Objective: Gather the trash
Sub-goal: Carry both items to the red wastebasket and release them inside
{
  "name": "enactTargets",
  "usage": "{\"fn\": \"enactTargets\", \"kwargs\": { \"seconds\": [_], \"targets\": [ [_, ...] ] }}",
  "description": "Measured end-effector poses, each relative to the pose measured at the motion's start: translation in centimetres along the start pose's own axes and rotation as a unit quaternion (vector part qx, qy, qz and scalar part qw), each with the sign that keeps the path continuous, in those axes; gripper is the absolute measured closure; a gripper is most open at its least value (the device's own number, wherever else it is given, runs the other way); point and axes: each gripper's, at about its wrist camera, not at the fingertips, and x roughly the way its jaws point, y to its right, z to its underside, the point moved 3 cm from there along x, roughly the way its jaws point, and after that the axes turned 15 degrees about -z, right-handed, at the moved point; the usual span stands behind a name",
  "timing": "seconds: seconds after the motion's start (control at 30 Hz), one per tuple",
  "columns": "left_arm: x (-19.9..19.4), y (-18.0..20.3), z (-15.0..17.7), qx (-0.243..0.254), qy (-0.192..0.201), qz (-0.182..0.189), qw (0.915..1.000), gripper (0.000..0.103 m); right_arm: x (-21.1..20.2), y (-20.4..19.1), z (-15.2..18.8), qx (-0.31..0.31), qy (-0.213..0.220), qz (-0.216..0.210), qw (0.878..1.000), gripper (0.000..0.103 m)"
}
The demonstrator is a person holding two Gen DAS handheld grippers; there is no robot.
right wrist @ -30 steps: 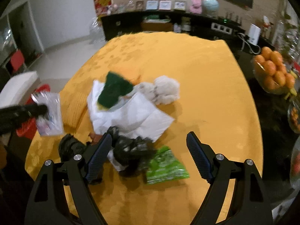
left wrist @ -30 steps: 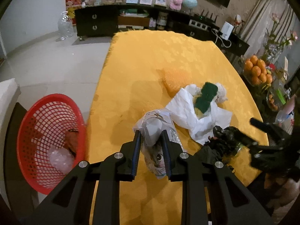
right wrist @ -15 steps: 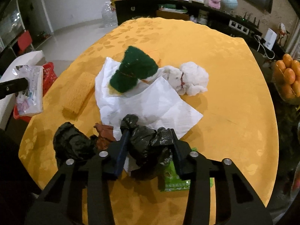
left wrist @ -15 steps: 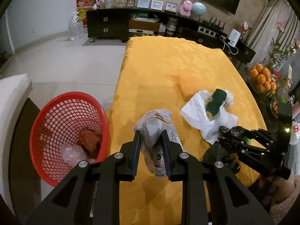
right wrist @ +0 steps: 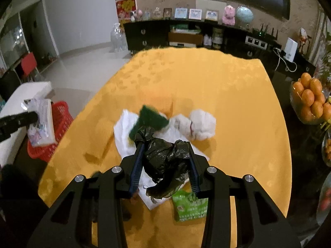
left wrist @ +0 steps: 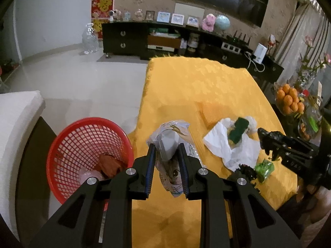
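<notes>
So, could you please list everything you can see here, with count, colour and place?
table: one, yellow cloth, centre
basket: one, red, floor left of table
clear wrapper: one, printed, in left gripper
black bag: one, in right gripper
green packet: one, near table edge
white paper: one, on table
green sponge: one, on paper
white fluff: one, beside sponge
oranges: several, bowl at right
left gripper: one, black, gripping wrapper
right gripper: one, black, closing on bag

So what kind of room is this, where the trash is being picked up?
Most likely a home living or dining room: a table under a yellow patterned tablecloth, a long black sideboard lined with framed photos and a small globe, and a large dark wall-mounted screen above it.
</notes>
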Motion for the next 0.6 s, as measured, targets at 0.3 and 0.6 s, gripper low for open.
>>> {"fn": "enactTargets", "kwargs": {
  "seconds": [0.3, 0.6],
  "targets": [
    [-1.2, -2.1, -0.8, -0.02, 0.018, -0.016, 0.9995, 0.082, -1.3, -1.6, -3.0, -0.005, 0.033, -0.011, 0.999, 0.065],
    [-2.0, -5.2, -1.0, -0.046, 0.027, -0.041, 0.9977, 0.082, -1.0, -4.6, -5.4, -0.026, 0.045, -0.03, 0.998, 0.065]
  ]
}}
